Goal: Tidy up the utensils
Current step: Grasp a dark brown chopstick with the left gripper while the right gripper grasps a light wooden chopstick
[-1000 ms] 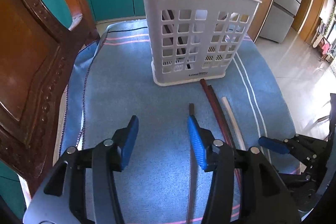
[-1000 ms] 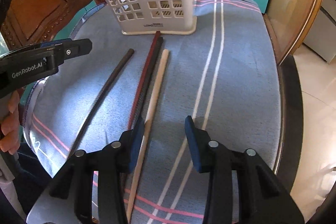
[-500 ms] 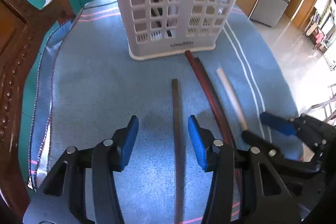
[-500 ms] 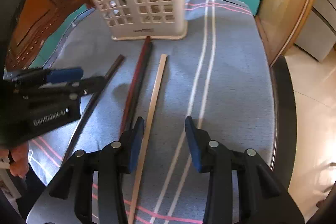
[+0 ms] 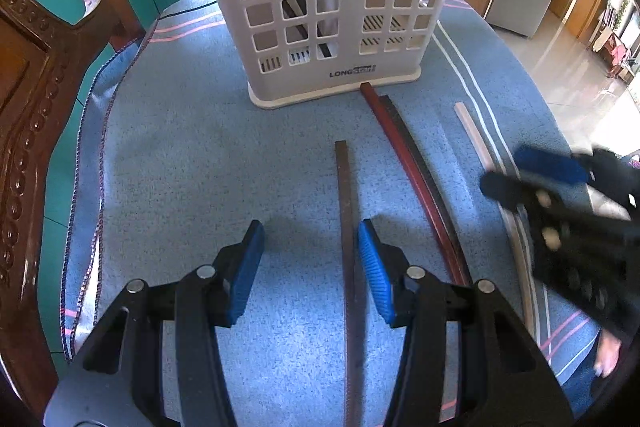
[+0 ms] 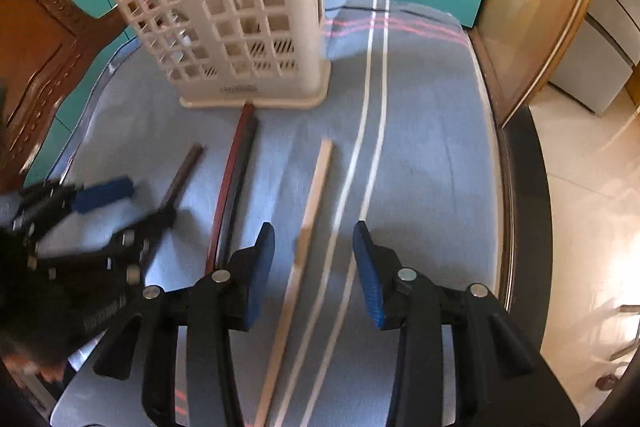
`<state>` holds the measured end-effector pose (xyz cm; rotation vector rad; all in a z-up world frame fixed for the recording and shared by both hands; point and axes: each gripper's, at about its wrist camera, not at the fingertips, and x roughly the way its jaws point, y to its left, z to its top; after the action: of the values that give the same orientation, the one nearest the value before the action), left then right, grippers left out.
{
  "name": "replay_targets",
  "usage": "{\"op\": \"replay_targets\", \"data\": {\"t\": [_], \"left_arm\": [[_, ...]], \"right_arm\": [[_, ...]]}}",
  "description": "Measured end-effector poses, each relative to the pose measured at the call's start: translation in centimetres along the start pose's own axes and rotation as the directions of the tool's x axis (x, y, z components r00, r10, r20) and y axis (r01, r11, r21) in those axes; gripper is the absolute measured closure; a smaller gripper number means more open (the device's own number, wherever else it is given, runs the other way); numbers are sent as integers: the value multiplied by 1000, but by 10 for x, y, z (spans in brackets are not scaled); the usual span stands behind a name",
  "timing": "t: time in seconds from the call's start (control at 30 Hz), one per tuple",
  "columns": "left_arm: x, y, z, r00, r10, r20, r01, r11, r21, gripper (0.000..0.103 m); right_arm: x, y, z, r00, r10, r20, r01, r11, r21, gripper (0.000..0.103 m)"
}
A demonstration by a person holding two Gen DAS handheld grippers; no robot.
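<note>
Straddling the light, stiff, slippery dark chopstick (image 5: pixel 345 211) mid-length, the left gripper (image 5: pixel 311 259) stands released; right gripper (image 6: pixel 314 259) likewise spread.

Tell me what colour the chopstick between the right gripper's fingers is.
Pale, light wood; the right wrist view shows it best.

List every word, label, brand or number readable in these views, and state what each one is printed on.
"LONG": dark print on the base of the white plastic lattice utensil basket; a short coloured word follows it, too small to read.
Same label in the right wrist view: blurred, unreadable.
Pale lettering on the body of the left gripper in the right wrist view: motion-blurred, unreadable.
</note>
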<state>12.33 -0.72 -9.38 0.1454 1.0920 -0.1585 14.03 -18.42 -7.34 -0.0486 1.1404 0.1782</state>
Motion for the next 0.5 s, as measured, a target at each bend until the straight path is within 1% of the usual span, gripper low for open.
{"op": "replay_targets", "data": {"t": [0.1,0.23,0.27,0.33,0.37,0.4,0.43,0.5], "left_arm": [[0,-1,0,1000,2,1,-2,1000,1,52],[4,-1,3,1000,9,6,-9,1000,-2,48],[5,-1,4,1000,9,6,-9,1000,-4,48],[6,0,6,1000,7,6,-7,1000,-8,49],[6,-1,6,1000,-3,6,3,1000,-11,54],[5,-1,7,1000,-17,7,17,1000,-10,58],[4,-1,8,1000,-24,7,24,1000,-5,63],[4,-5,8,999,-32,11,32,999,12,71]], "right_arm": [[16,1,14,999,-2,-39,2,1000,0,63],[20,11,17,999,-42,-23,41,999,-31,63],[20,14,16,999,-42,-20,42,998,-39,64],[21,19,17,999,-35,-18,34,998,-54,73],[21,21,16,999,-34,-17,33,998,-59,75],[21,24,17,999,-36,-14,35,997,-65,79],[20,25,17,999,-32,-11,31,997,-68,87],[19,30,15,1000,-13,-13,12,997,-71,93]]}}
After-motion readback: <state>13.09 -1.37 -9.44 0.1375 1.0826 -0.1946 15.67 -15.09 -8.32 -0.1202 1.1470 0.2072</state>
